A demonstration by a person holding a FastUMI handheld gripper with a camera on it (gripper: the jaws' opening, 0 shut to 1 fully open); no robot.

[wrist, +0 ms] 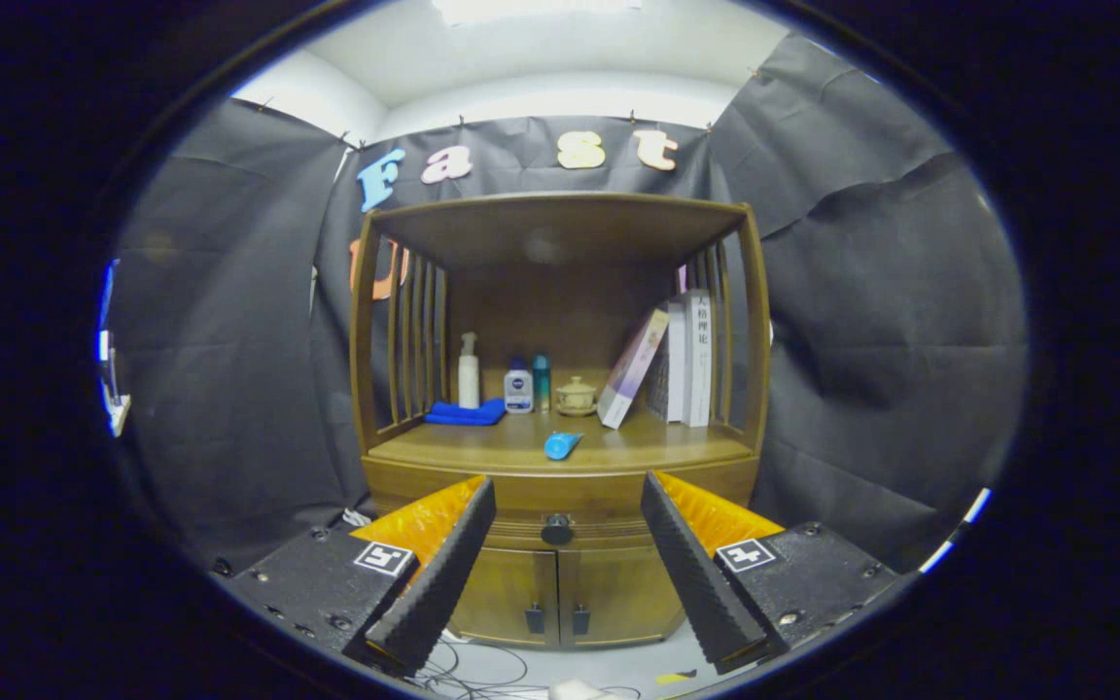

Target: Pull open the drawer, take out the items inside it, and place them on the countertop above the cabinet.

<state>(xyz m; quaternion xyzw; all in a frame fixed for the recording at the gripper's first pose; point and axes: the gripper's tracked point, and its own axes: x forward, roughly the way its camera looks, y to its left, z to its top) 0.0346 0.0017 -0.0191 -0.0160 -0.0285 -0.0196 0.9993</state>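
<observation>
The claw (pixel 560 506) is held wide apart, its two fingers (pixel 443 574) spread with nothing between them but open air, gripping nothing. Below them some thin cables (pixel 482 671) lie on the pale floor.

Just beyond the fingertips, framed in the gap between them, stands the wooden cabinet (pixel 560 583). Its drawer (pixel 560 510) sits shut, flush with the front, and the dark round knob (pixel 557 530) lies almost dead centre between the fingers, a little ahead of them and not touched. Under the drawer are two closed doors, each with a small dark handle (pixel 535 617) by the middle seam.

Above the drawer is the countertop (pixel 657 449). Near its front edge, slightly over toward the left finger's side of centre, lies a small blue object (pixel 562 444). Farther back, to the left, a folded blue cloth (pixel 466 413) rests beside a white pump bottle (pixel 469 371). Next along stand a small white bottle with a dark cap (pixel 518 387), a slim teal bottle (pixel 542 381) and a little lidded pot (pixel 577 396). On the right-hand side a book leans (pixel 633 367) against several upright books (pixel 688 358) by the slatted side. The roof of the shelf (pixel 560 228) closes over it all, with the booth's black cloth (pixel 871 321) behind.
</observation>
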